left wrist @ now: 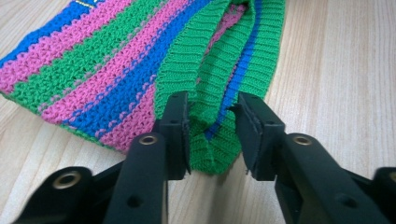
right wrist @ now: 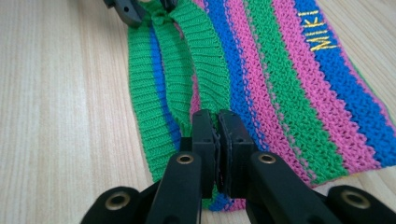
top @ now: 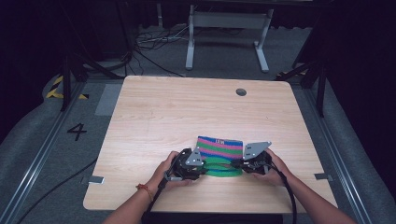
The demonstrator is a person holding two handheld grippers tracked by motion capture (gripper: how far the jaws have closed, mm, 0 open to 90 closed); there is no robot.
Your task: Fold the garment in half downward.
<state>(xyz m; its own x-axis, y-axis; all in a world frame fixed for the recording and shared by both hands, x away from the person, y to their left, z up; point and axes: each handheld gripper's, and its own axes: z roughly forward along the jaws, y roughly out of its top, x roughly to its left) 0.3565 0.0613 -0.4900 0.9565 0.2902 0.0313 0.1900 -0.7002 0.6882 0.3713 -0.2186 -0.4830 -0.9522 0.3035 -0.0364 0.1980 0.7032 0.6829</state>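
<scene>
Right gripper view has the right gripper (right wrist: pixel 217 122) pinched almost fully together on the green ribbed band at the lower middle of the frame, with a fold of knit squeezed between its pads. The striped knitted piece (top: pixel 219 151) lies flat on the desk (top: pixel 154 116), right of centre and toward the bottom of the high view, between the two hands. In the left gripper view the left gripper (left wrist: pixel 212 121) stands partly open around the green ribbed band (left wrist: pixel 205 93) at the middle of the frame: the left-hand pad touches the knit, while the right-hand pad looks just clear of it, so I judge this side not yet gripped. The main risk is uneven hold. If the hands lift or pull apart now, the band could slide out of the left gripper and the piece would swing from the right side alone. A thin pinch on the right might also catch just one layer, so the stretchy knit could pull loose or bunch up rather than open.
</scene>
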